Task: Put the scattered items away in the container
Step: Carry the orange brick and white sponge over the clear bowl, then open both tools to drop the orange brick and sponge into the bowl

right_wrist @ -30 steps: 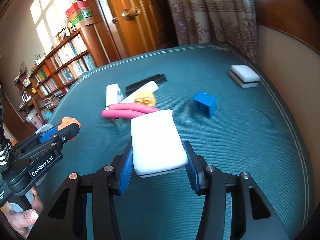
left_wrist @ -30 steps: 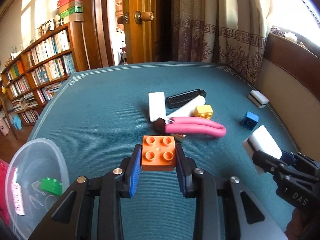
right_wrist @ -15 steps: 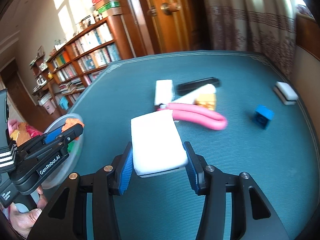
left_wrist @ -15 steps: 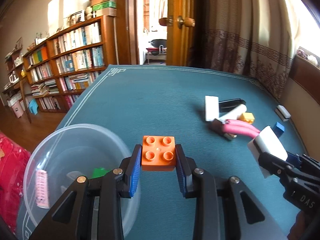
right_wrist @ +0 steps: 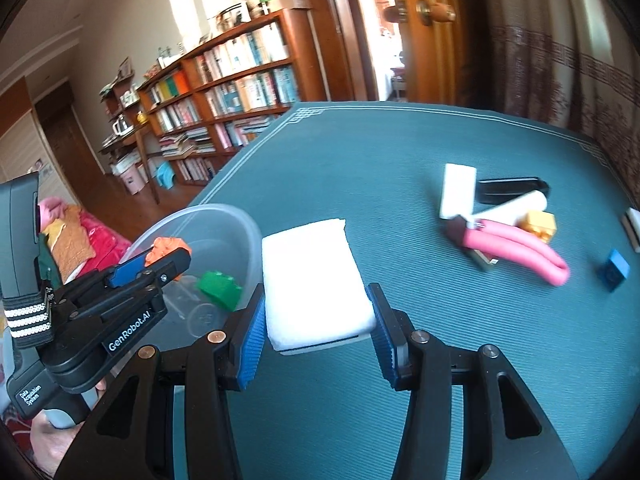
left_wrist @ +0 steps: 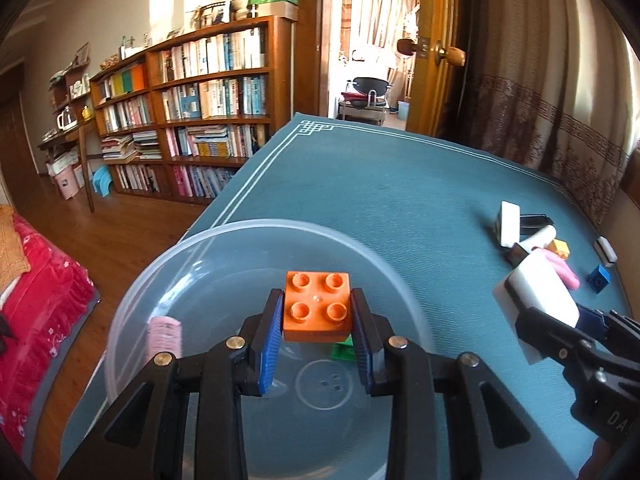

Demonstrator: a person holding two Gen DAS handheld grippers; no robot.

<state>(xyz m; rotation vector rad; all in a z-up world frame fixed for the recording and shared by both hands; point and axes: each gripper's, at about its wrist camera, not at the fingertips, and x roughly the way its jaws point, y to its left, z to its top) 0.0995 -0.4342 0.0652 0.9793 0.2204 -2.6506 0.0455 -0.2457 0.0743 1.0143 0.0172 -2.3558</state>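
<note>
Over the clear plastic bowl (left_wrist: 256,232), at the teal ribbed mat's (left_wrist: 400,200) corner, the left gripper (left_wrist: 316,330) pinches a studded orange brick (left_wrist: 317,308) between blue pads; below lie a green brick (right_wrist: 219,285) and a blurred pink roller (left_wrist: 165,336); the right gripper (right_wrist: 318,326) clamps a soft white sponge (right_wrist: 314,280) beside the rim; open mat separates it from pink-handled pliers (right_wrist: 516,246), partly hiding neighbours.
</note>
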